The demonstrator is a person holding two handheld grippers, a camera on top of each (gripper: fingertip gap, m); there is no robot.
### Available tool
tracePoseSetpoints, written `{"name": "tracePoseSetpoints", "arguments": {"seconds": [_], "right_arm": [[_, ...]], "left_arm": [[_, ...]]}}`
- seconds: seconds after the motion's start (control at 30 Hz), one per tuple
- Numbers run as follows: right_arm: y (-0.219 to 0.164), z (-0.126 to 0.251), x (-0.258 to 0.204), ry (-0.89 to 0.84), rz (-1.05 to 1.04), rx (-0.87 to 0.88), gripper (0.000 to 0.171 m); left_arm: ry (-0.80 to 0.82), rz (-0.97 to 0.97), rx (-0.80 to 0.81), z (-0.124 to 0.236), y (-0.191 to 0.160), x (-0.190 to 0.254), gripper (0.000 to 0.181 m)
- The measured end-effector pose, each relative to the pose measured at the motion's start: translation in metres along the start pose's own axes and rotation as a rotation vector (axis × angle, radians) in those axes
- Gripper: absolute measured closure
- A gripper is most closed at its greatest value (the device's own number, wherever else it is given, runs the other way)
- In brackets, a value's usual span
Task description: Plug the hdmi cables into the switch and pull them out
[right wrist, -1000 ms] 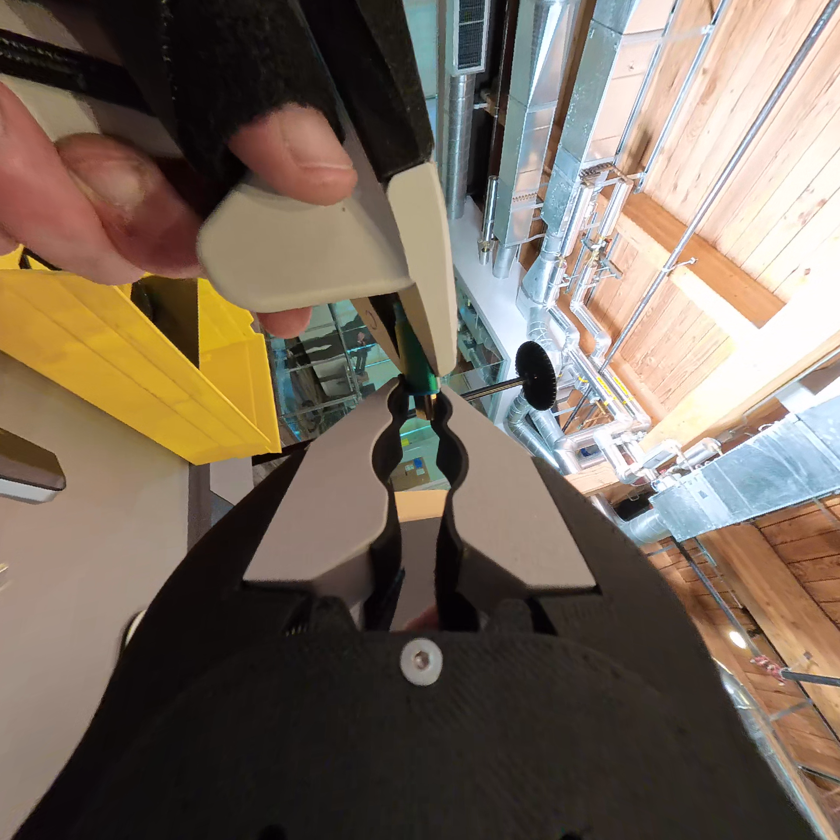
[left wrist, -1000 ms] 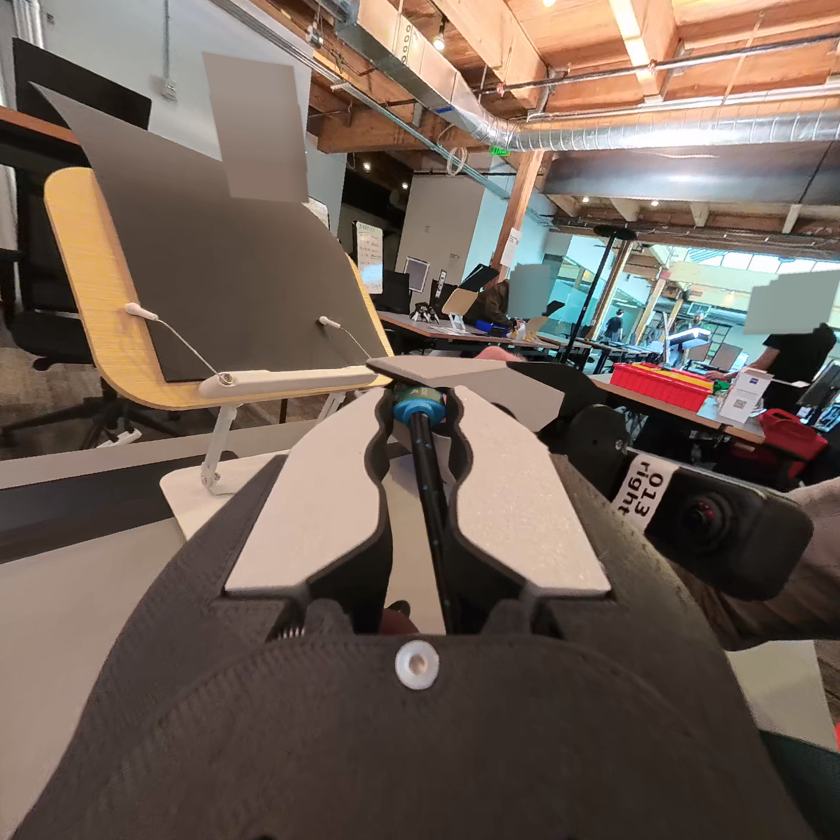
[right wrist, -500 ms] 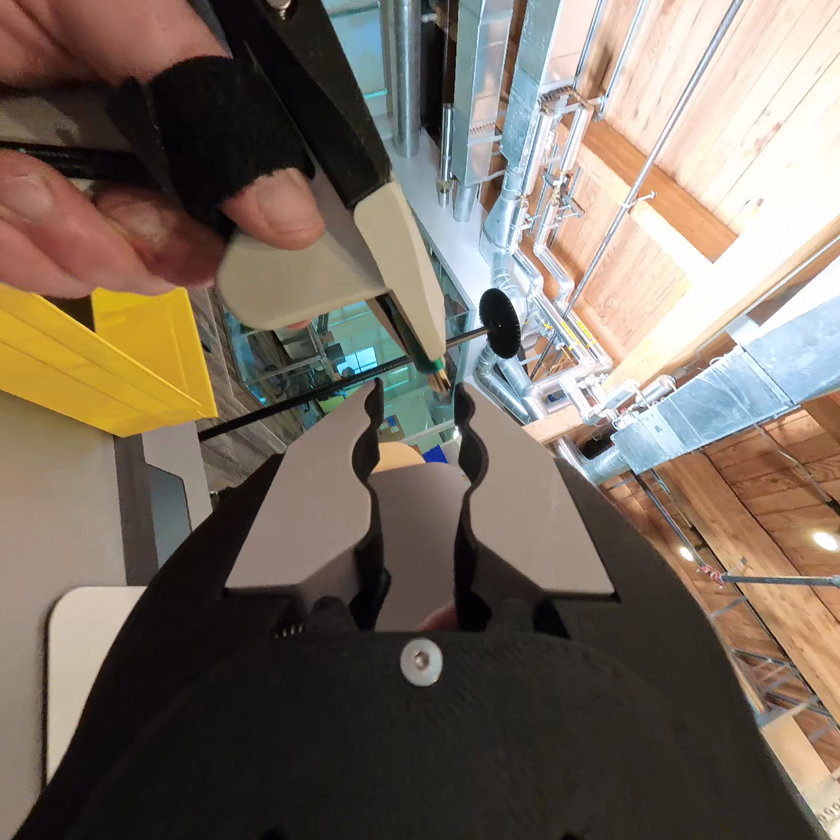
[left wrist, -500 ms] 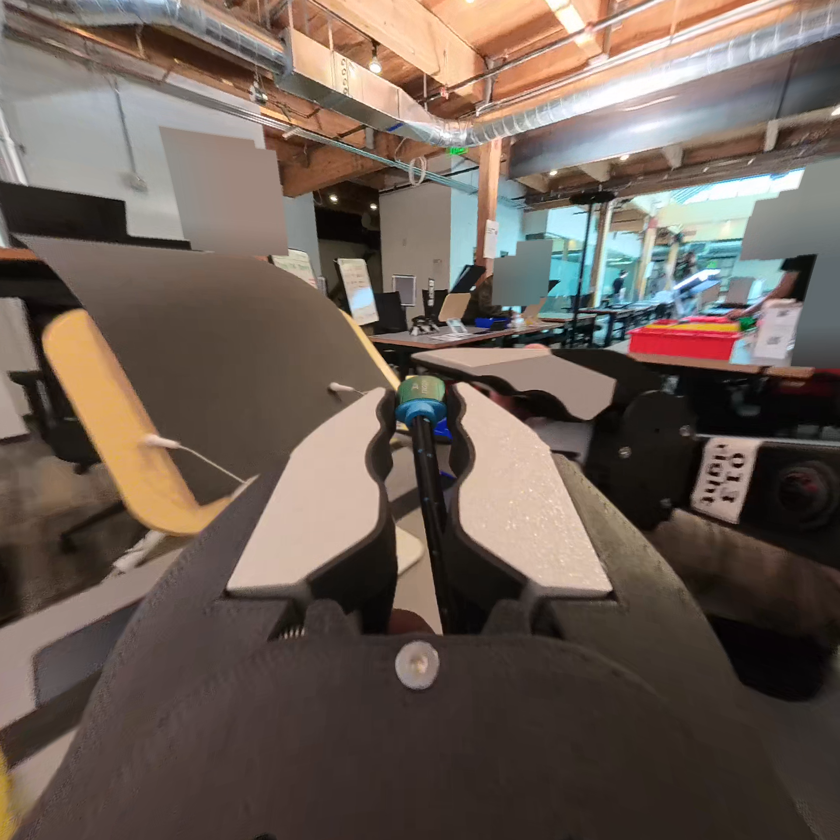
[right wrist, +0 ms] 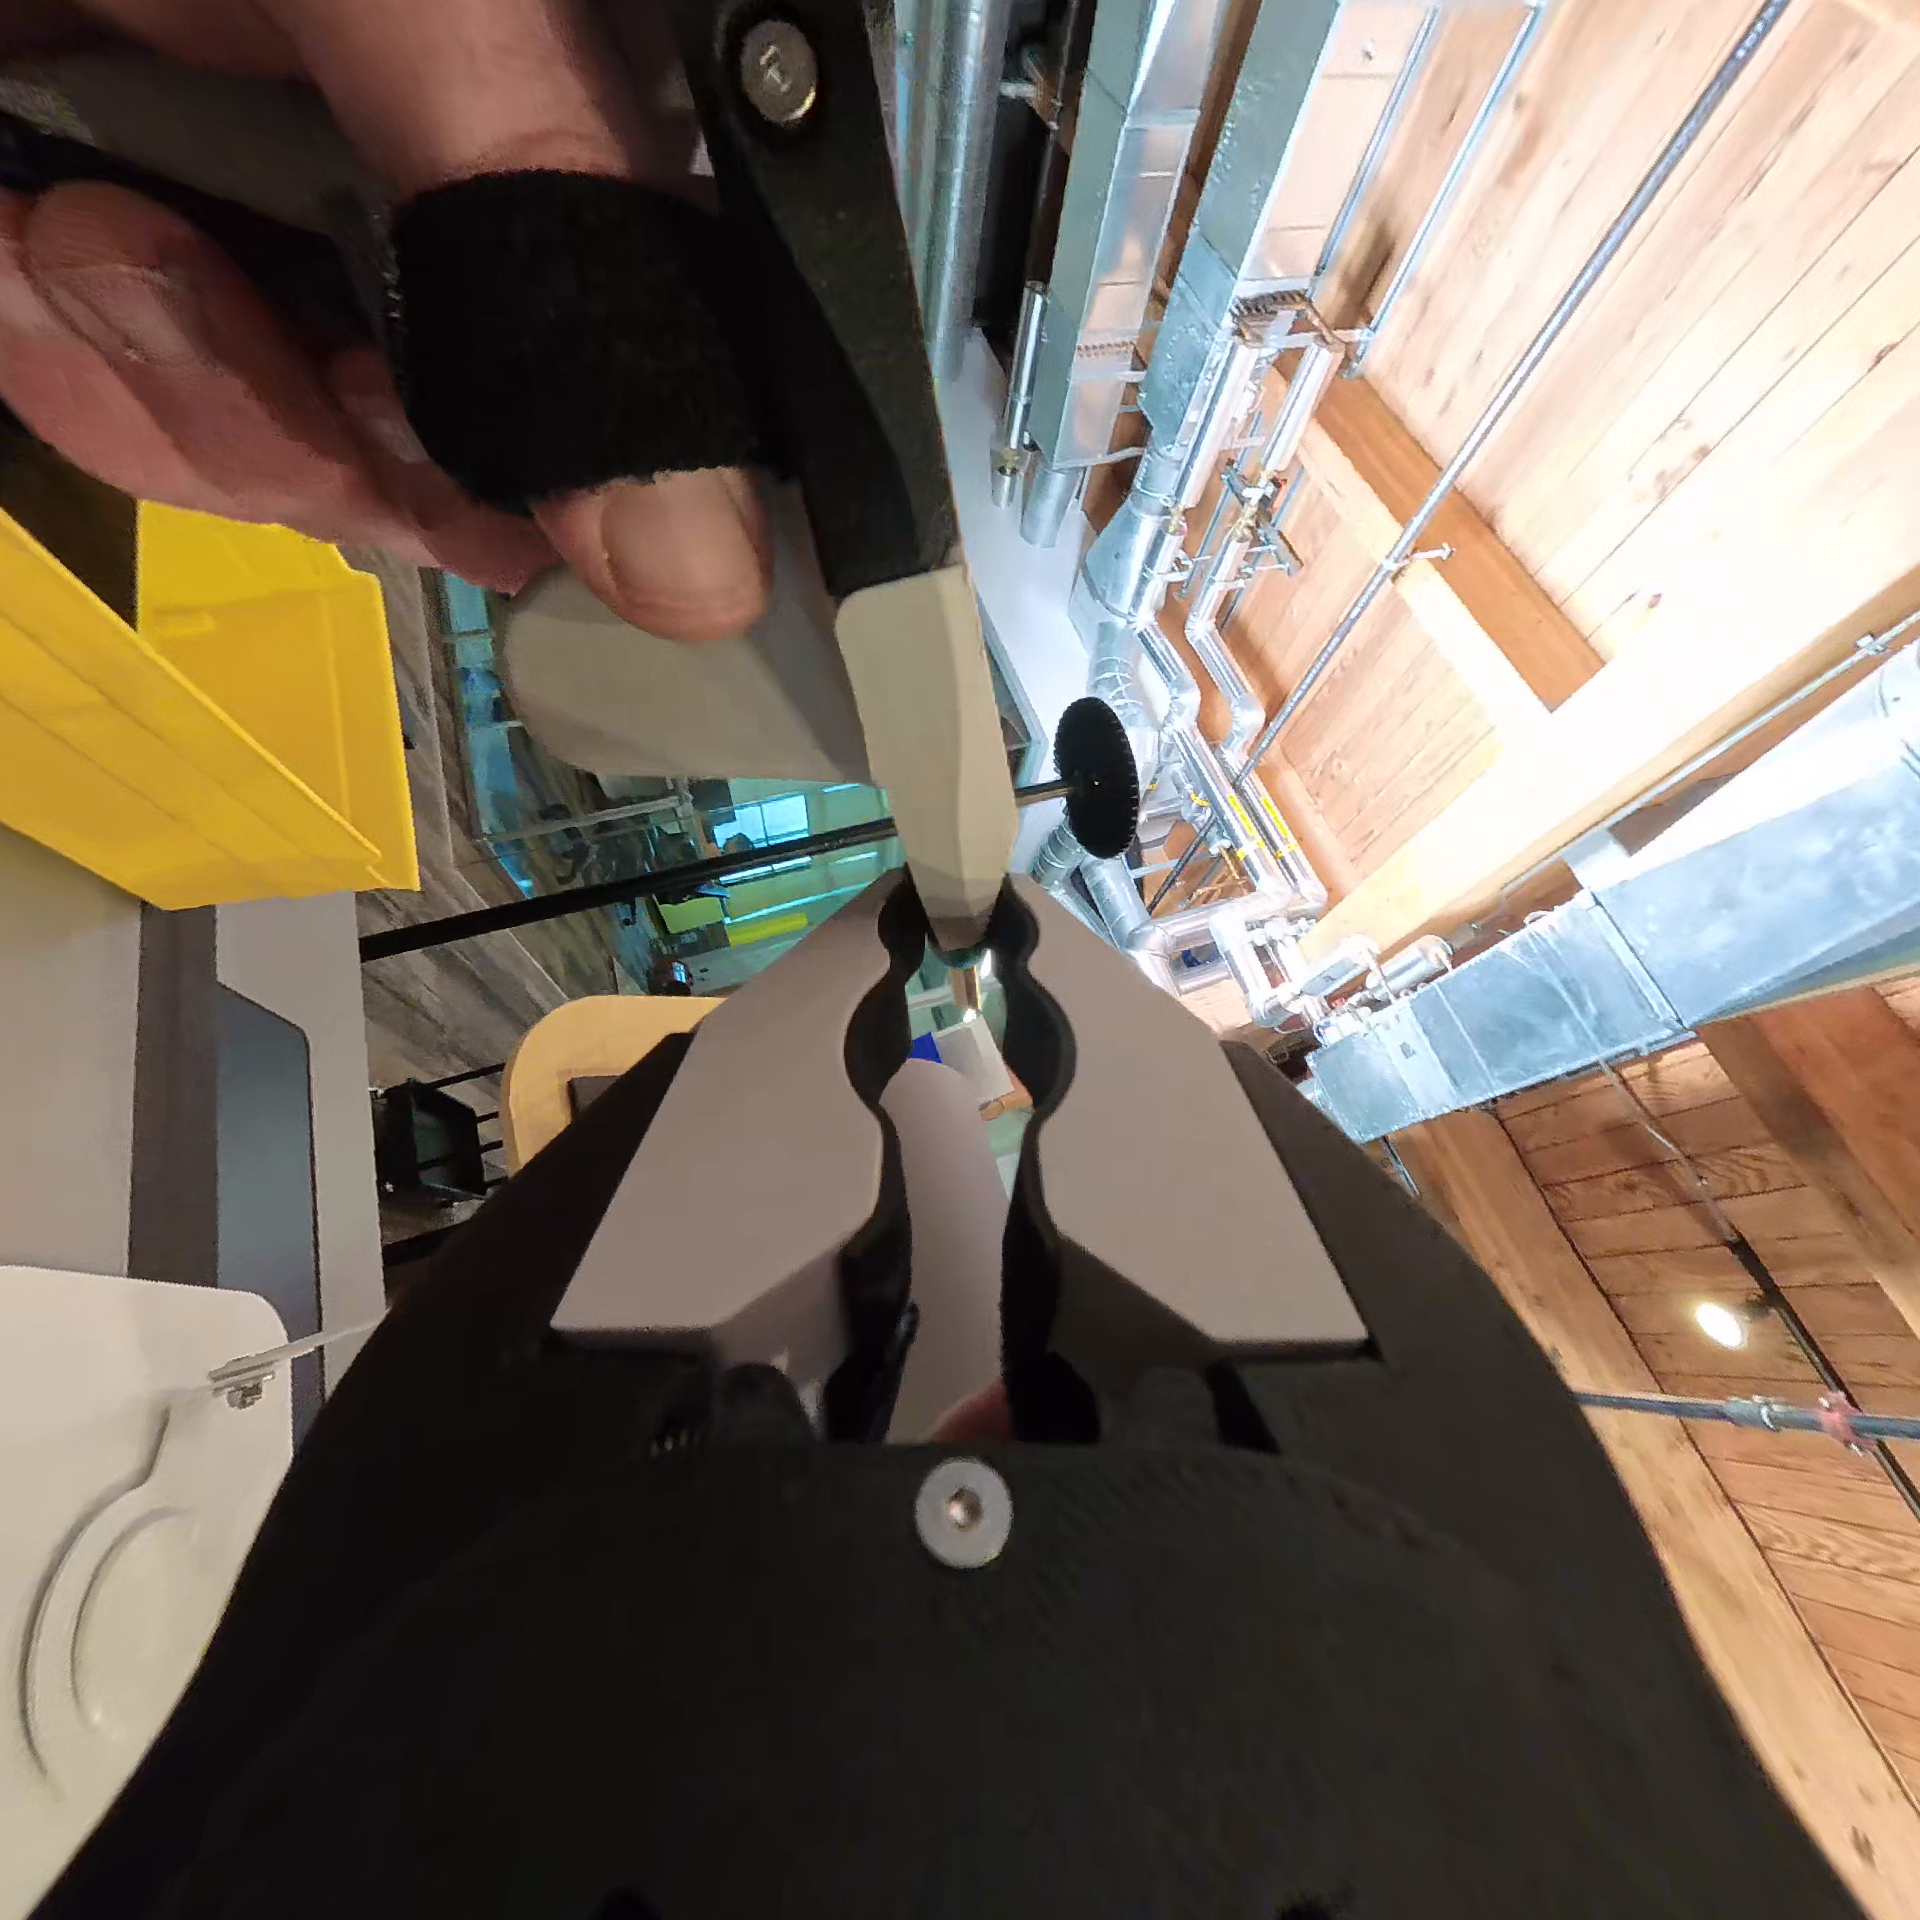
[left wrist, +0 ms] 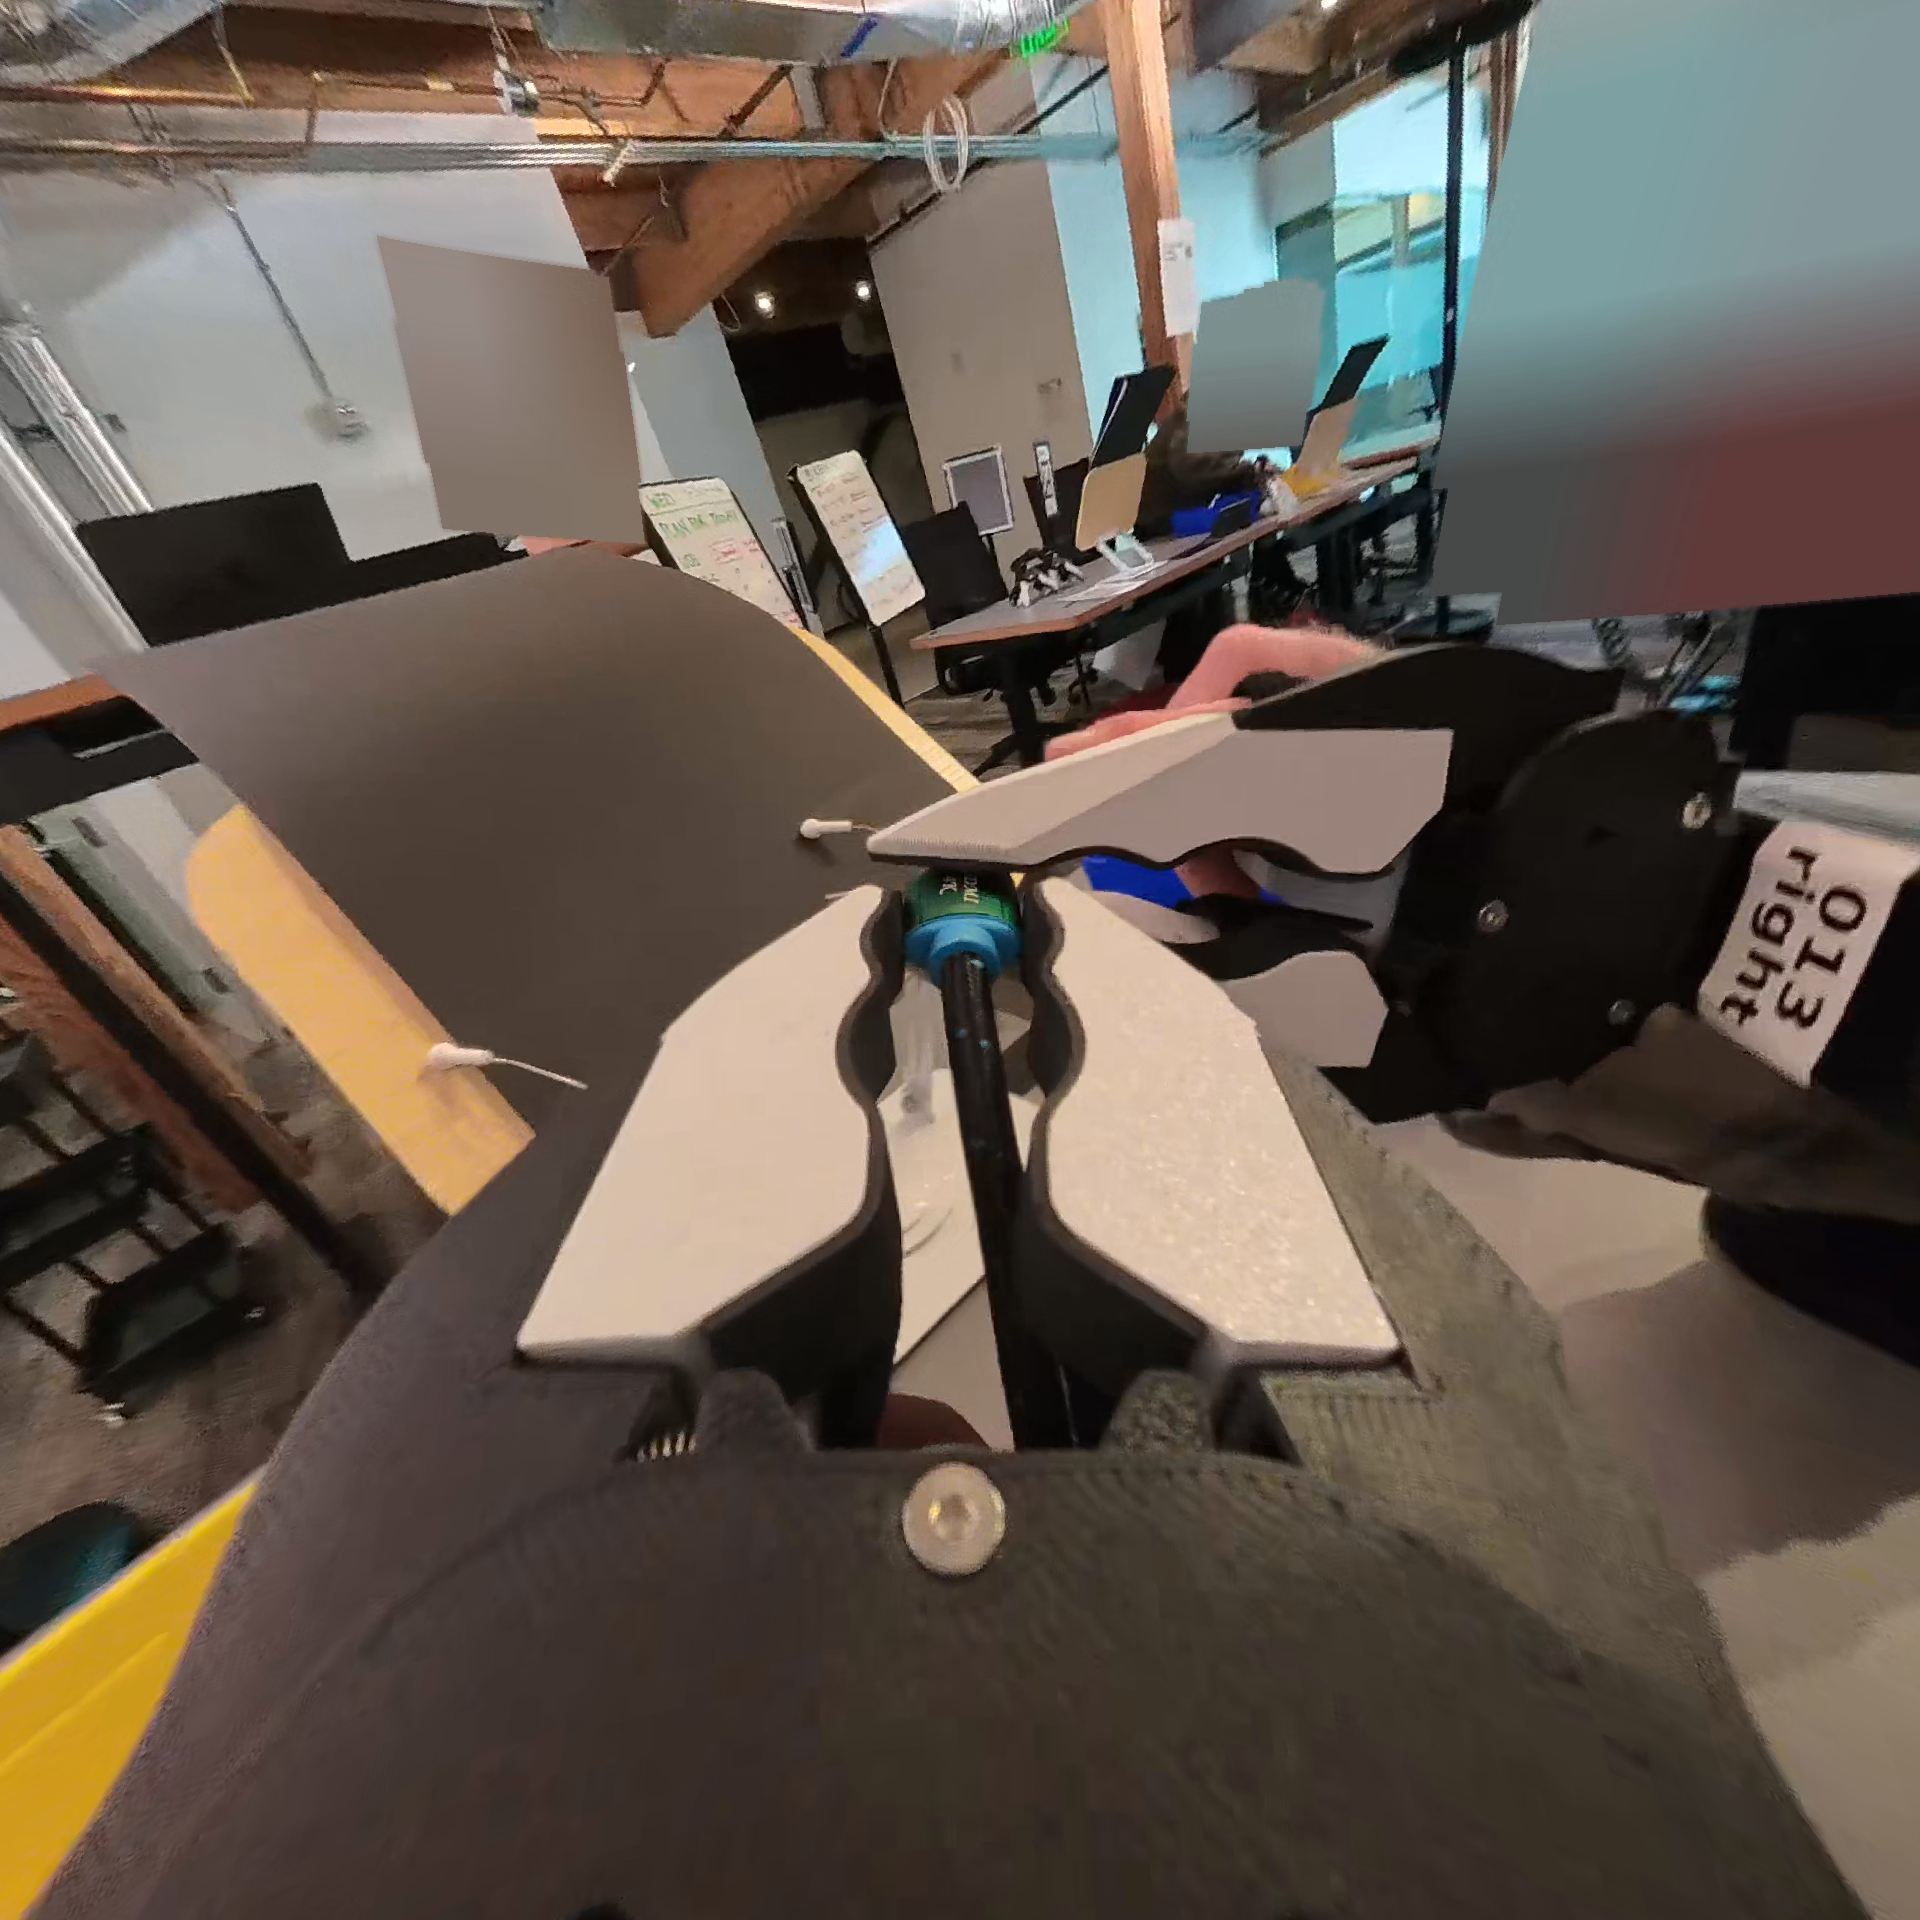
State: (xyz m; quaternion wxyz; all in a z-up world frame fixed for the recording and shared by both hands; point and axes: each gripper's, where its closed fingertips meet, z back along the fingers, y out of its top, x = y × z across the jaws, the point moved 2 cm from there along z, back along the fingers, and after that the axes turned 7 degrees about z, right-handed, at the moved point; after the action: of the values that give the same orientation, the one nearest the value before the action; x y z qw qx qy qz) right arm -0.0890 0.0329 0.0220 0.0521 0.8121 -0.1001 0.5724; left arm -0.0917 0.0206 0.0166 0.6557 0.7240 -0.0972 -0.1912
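Gripping the cable plug (left wrist: 958, 914) at its tips, left tool (left wrist: 961, 935) meets right tool (left wrist: 1049, 842).

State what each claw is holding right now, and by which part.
The left claw is shut on the black cable, gripping it at its green-and-blue plug end. The right claw has its tips around the left claw's fingertips; whether it grips cannot be told.

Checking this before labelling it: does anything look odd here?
Yes. The left gripper clamps a green-and-blue plug on a black cable in mid-air, the right gripper closing around its tip; no switch is visible.
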Motion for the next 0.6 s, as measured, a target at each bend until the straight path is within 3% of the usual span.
{"name": "tracePoseSetpoints", "arguments": {"seconds": [0.13,0.3,0.6], "right_arm": [[-0.006,-0.001,0.005,-0.04,-0.015,-0.041,0.162],[-0.015,0.001,0.014,-0.072,-0.03,-0.062,0.161],[-0.019,0.001,0.011,0.012,-0.038,-0.044,0.158]], "left_arm": [[-0.009,0.21,0.02,-0.006,0.005,0.0,0.159],[0.045,0.267,0.084,-0.015,0.013,0.004,0.159],[0.119,0.01,0.054,-0.017,0.009,-0.002,0.159]]}}
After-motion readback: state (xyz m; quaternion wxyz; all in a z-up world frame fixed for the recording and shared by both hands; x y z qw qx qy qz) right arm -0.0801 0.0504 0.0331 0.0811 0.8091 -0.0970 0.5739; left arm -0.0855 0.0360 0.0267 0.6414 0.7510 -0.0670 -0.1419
